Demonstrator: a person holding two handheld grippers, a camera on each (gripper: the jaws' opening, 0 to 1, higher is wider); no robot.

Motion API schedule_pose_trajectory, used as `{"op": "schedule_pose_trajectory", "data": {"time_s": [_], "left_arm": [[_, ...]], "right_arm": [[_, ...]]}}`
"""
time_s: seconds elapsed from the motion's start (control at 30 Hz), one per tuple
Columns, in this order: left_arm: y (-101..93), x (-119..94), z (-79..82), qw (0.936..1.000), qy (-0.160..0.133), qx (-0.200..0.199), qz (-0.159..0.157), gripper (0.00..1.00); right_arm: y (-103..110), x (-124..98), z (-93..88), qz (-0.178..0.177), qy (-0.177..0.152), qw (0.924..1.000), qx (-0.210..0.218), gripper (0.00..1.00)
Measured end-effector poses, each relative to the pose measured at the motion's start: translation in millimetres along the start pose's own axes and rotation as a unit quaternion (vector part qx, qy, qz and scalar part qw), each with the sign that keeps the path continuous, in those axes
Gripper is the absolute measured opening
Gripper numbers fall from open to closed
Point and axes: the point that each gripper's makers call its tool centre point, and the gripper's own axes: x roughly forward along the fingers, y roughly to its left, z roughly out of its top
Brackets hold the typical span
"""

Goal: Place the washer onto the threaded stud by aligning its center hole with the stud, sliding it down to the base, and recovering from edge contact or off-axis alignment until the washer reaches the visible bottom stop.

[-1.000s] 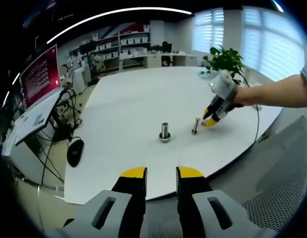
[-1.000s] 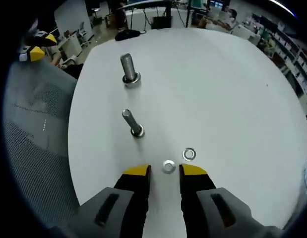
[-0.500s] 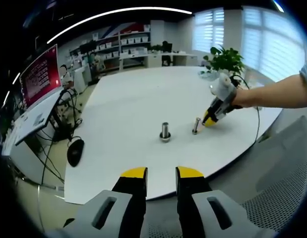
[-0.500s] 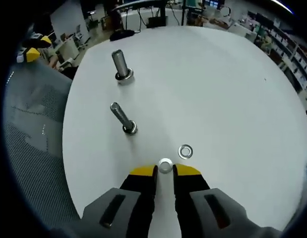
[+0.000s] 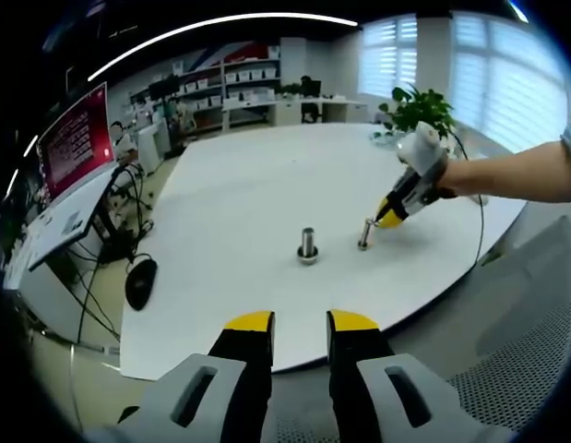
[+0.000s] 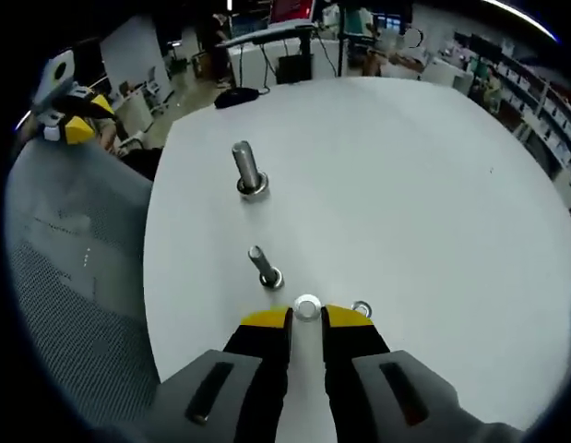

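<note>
A silver washer (image 6: 307, 307) is pinched between the yellow tips of my right gripper (image 6: 306, 317), which is shut on it and held above the white table (image 6: 405, 185). Just ahead and to the left of the tips stands the thin threaded stud (image 6: 265, 268); a thicker stud (image 6: 249, 171) stands farther off. A second washer (image 6: 362, 308) lies flat by the right jaw. In the left gripper view, the right gripper (image 5: 387, 216) hovers close beside the thin stud (image 5: 363, 234), with the thick stud (image 5: 307, 245) to its left. My left gripper (image 5: 300, 323) is open, held off the table's near edge.
A grey mesh chair (image 6: 73, 277) sits beside the table edge, and my left gripper (image 6: 68, 111) is above it. A red-screened monitor (image 5: 73, 143), cables and a black mouse (image 5: 140, 281) lie left of the table. A potted plant (image 5: 422, 109) stands at the far side.
My right gripper closed on the washer, lifted it off the table and brought it nearer the thin stud. The left gripper stayed still and open.
</note>
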Motion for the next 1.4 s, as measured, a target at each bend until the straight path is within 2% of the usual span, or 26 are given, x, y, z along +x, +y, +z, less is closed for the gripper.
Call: {"op": "schedule_pose_trajectory", "data": {"time_s": [0.23,0.43,0.9,1.17,1.4], "left_arm": [[0.1,0.0,0.2,1.0,-0.001,0.0,0.001,0.2],[0.3,-0.1,0.7,1.0,-0.002,-0.001,0.001,0.2],[-0.6,0.1,0.8,1.0,-0.001,0.003,-0.001,0.2],[-0.6,0.1,1.0,1.0,-0.002,0.003,-0.001,0.2],[-0.6,0.1,1.2,1.0,-0.003,0.002,-0.001,0.2]], "right_arm": [[12.3,-8.5,21.5,0.009,-0.028,0.9995,-0.012,0.15],[22.7,-6.7,29.3,0.019,-0.031,0.999,-0.025,0.15],[27.2,3.9,26.9,0.015,-0.004,0.9978,-0.065,0.15],[27.0,7.9,26.7,0.014,0.004,0.9972,-0.073,0.15],[26.6,14.9,18.9,0.016,0.029,0.9955,-0.088,0.14]]}}
